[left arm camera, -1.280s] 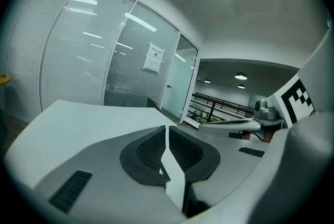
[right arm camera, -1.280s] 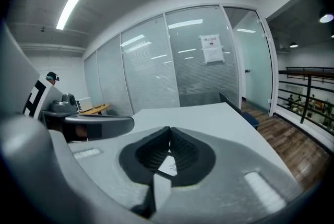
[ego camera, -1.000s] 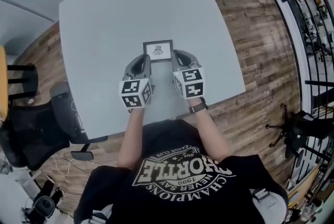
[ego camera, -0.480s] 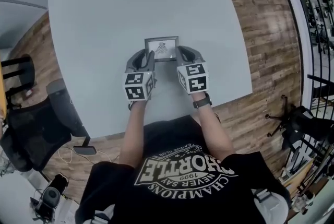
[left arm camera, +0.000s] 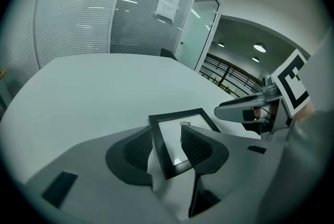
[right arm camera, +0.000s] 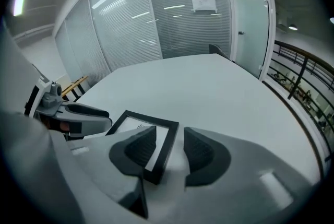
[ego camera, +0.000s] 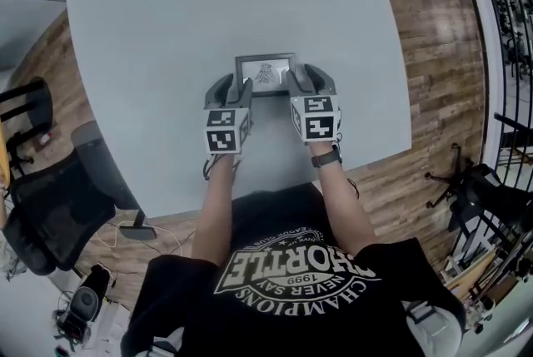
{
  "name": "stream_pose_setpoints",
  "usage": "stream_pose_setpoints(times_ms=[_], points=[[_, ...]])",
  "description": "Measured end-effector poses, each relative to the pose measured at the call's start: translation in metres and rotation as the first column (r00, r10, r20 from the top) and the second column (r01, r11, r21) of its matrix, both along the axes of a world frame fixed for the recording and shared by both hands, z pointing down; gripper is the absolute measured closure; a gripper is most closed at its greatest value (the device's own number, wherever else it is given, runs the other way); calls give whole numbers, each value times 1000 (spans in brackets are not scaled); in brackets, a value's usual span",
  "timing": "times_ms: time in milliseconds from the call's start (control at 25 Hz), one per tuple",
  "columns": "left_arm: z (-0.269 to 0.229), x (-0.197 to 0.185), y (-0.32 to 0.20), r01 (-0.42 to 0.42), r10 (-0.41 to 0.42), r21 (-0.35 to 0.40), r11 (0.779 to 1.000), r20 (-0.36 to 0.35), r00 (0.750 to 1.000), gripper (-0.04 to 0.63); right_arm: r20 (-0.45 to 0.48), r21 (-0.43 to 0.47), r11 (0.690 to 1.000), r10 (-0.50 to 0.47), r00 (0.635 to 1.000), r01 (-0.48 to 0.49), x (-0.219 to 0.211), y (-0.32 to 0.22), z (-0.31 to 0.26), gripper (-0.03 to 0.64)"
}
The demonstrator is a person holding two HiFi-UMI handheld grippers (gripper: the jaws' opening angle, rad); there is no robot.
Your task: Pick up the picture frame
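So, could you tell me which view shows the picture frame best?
The head view: nearly the whole picture frame shows from above. The left and right gripper views show it slanted and partly hidden.

Picture frame [ego camera: 265,74]: matt black border, material not certain, round a glossy pane over white paper; table [ego camera: 166,14]: smooth pale grey top, faint sheen; floor [ego camera: 433,31] at 3 o'clock: brown grained wood planks; chair [ego camera: 50,210] at 8 o'clock: black, matt, cloth-like back.
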State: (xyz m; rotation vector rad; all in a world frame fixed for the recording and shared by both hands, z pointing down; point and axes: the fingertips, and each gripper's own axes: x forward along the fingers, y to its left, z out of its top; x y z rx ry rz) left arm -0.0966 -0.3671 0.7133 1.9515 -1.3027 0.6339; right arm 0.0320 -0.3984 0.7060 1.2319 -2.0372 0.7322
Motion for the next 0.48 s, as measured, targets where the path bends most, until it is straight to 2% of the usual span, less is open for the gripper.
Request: stream_pose_setpoints(times_ms=[240,400,480], points=[[18,3,6,-16,16,-89,996,0,1000,443,47,-58,997,49,998,-47,-1,4,18,465],[26,1,7,1,-1,-125,992,2,1000,443,36,-73,996,59,998,-56,-2,5,27,472],[29,-1,5,4,-4,-132,991,-2,1000,443,33,-79,995,68,997,-65,-3,3,30,518]])
